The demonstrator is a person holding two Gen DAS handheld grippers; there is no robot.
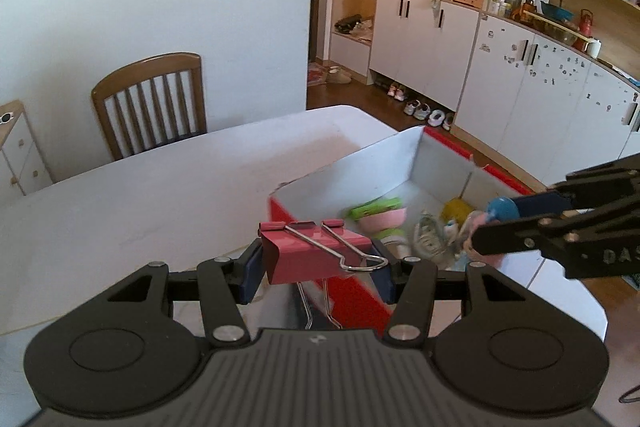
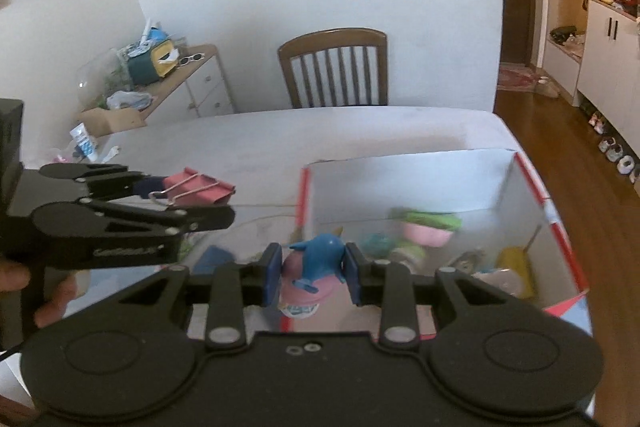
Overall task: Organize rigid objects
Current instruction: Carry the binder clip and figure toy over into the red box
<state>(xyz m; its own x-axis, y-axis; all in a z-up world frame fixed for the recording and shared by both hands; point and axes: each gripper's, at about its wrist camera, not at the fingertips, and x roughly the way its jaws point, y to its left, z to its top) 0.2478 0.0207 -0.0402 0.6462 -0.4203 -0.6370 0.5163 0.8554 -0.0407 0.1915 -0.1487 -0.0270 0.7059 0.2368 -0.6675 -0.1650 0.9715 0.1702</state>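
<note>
My left gripper (image 1: 318,267) is shut on a large red binder clip (image 1: 312,255) with steel wire handles, held above the near corner of a red-and-white cardboard box (image 1: 384,163). The same left gripper (image 2: 192,203) and binder clip (image 2: 200,191) show at the left of the right wrist view. My right gripper (image 2: 312,273) is shut on a blue and pink toy figure (image 2: 316,263) over the box (image 2: 400,179). In the left wrist view the right gripper (image 1: 496,223) comes in from the right with the toy (image 1: 500,211). Several small toys lie blurred inside the box.
The box stands on a white table (image 1: 160,187) near its right edge. A wooden chair (image 1: 152,103) is at the far side. A low cabinet with clutter (image 2: 168,75) stands by the wall, and white cupboards (image 1: 520,79) line the right. A hand (image 2: 52,303) holds the left gripper.
</note>
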